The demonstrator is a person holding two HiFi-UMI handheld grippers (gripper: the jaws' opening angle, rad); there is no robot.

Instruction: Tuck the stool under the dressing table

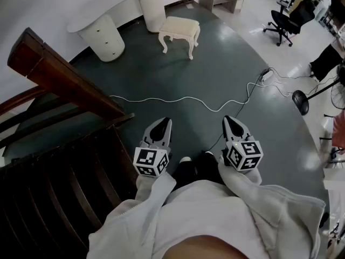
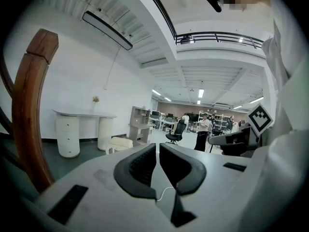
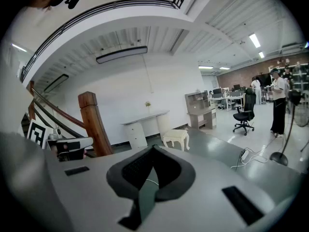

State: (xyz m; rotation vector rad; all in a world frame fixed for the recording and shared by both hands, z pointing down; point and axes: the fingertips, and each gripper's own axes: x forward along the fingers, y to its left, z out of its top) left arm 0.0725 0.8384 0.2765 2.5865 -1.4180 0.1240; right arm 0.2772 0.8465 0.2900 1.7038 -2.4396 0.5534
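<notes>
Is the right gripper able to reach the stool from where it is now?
Probably not yet. The right gripper, shut and empty, hangs close to the body, while the stool stands far across the floor by the dressing table. Only a white cable lies in between, so walking over looks unobstructed.

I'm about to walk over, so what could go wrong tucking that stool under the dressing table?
The white cable lies across the floor between the person and the stool; feet could catch it. The left claw and right claw are shut and empty; they must open first. The stool's legs might knock the dressing table going under.
</notes>
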